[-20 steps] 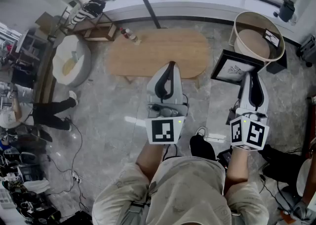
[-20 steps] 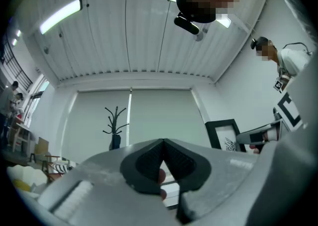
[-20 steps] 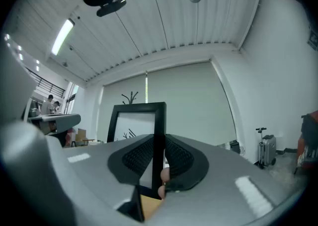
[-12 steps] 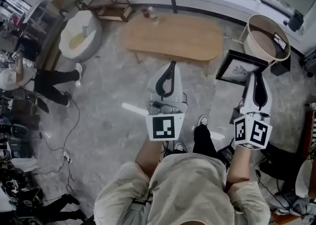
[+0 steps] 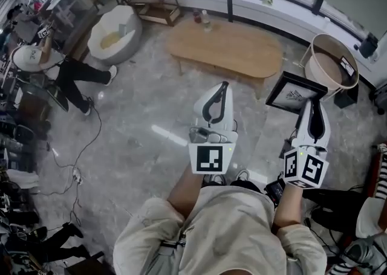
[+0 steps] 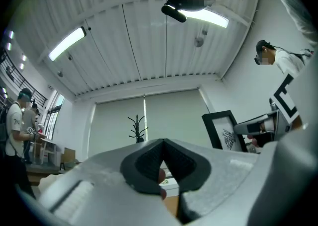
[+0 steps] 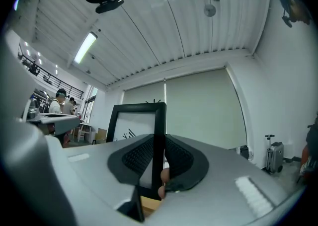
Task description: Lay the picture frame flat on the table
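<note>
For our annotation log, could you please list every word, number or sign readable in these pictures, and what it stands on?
No text can be read.
The picture frame shows only a line drawing, no lettering.
The marker cubes carry square patterns, no characters.

Wooden table [image 5: 227, 47]: slid from upper centre toward the upper right of the head view, now lying at a slant.
Picture frame [image 5: 295, 93]: carried nearer the table, left corner now just beside its right end.
Round basket [image 5: 326, 36]: lower and further right than before.
White chair [image 5: 115, 35]: shifted up and rightward.
Person at left [image 5: 60, 65]: swung from lower left to upper left, cap now showing.
</note>
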`<state>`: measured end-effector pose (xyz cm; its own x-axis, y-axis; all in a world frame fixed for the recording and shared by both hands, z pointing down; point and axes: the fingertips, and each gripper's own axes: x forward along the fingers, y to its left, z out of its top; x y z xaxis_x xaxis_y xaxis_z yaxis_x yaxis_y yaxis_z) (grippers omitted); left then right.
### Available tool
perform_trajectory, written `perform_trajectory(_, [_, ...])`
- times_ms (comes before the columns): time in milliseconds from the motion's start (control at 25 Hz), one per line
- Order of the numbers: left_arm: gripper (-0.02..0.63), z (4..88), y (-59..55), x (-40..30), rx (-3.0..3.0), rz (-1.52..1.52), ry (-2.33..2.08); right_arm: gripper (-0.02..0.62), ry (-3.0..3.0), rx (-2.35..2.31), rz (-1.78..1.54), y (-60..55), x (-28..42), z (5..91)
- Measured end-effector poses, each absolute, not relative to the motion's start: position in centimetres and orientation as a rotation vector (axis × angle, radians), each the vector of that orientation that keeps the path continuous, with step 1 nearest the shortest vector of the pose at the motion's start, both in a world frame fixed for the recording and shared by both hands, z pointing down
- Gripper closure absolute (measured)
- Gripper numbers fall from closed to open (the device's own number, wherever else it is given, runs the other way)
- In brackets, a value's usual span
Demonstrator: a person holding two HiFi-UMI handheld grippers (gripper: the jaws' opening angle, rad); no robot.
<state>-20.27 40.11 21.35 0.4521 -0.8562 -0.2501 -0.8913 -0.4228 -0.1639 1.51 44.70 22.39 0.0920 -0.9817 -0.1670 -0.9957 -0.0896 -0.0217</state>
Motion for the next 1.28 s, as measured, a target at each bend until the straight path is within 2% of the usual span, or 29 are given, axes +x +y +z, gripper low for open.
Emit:
perform_trajectory(280, [0.601,21.5,41.8,-18.3,-2.435,0.175,1.521,0.525,2.039,-2.182,0.17,45.9,2.6,22.8])
perform_trajectory(640, [0.601,21.1,42.9,-11.8,-2.442,0.198,1.505,0.525,2.035,-2.164,0.145,46.8,8.4,23.1])
perform_trajectory(1280, [0.601,22.1,43.2,-9.9,-2.418,0.21,1.555,0.525,2.073,-2.141,0.134,46.4,10.5,24.3])
